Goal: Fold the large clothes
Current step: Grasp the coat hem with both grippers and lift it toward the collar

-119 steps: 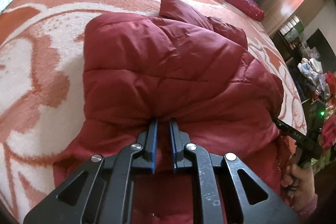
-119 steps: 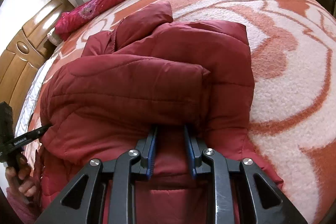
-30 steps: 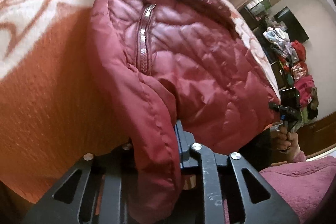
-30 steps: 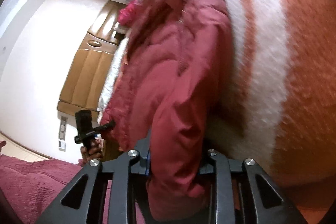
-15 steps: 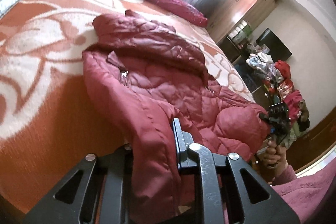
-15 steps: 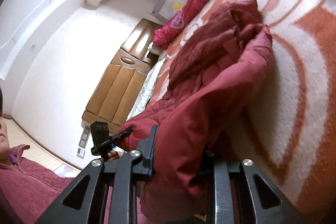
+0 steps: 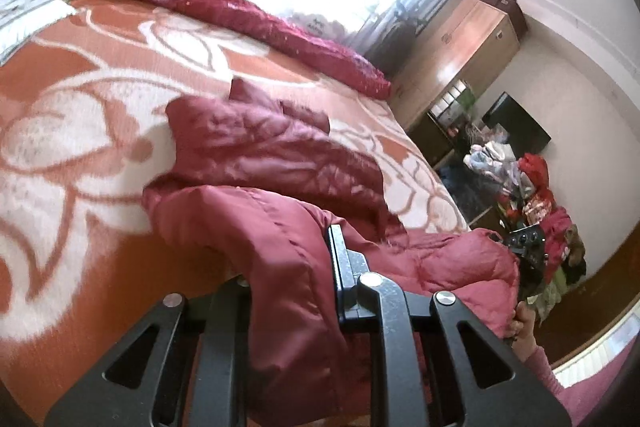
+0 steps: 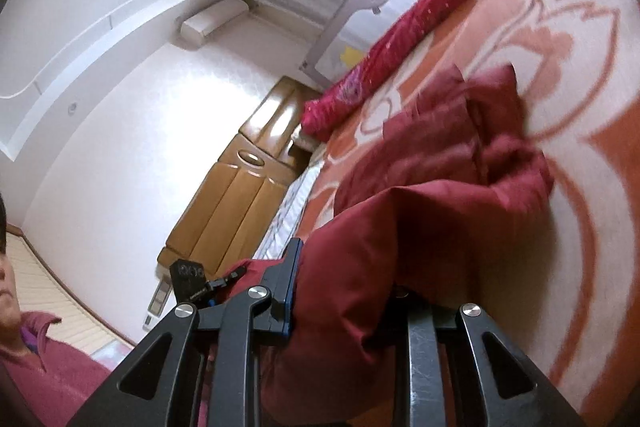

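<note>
Left wrist view: left gripper (image 7: 292, 267) clamped on the hem of the red padded jacket (image 7: 260, 163), whose far half lies on the orange bedspread (image 7: 80, 75). Right wrist view: right gripper (image 8: 344, 287) likewise clamped on jacket (image 8: 440, 187) fabric. Judgement: carry both corners forward level and together, so the fold lands square.

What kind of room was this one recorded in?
A home bedroom, most likely. A dark red padded jacket lies on a bed under an orange and white blanket, with a padded tan headboard at one end, a wooden wardrobe and a pile of clothes beyond.
</note>
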Demonstrator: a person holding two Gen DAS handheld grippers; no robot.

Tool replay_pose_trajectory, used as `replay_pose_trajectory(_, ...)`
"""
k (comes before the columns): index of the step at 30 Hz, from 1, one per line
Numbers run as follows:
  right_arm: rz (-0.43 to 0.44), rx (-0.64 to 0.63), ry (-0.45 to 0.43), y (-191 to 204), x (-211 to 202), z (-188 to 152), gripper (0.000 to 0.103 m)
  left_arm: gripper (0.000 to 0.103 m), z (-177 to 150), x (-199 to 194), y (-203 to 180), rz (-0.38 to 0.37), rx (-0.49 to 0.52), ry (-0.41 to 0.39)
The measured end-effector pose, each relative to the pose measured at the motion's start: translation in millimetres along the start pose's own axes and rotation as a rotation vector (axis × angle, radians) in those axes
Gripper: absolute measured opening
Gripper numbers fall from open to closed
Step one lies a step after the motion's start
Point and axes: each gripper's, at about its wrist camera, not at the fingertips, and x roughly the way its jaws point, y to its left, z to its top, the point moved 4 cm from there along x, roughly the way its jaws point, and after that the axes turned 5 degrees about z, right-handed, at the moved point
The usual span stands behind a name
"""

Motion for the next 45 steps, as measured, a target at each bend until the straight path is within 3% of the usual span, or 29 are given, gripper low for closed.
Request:
replay_pose_trajectory(6,-0.088,-0.064,-0.033,4,21,47,0.023,0.015,38,17,1,0.013,-0.005,-0.021)
replay_pose_trajectory(12,-0.138,-0.037,-0.093,-9,40,84,0.023,0.015,72,41,15,0.012,-0.074,-0.039)
replay_pose_trajectory(24,-0.287,0.043,-0.155,-68,89,143,0.024,0.016,128,126,48,0.144,-0.133,-0.014)
replay_pose_trajectory(38,-0.434,0.184,-0.152,-165,148,180,0.025,0.019,152,219,101,0.220,-0.220,0.092)
replay_pose_trajectory(45,-0.481,0.312,-0.182,-209,167,183,0.025,0.020,157,247,120,0.197,-0.287,0.114)
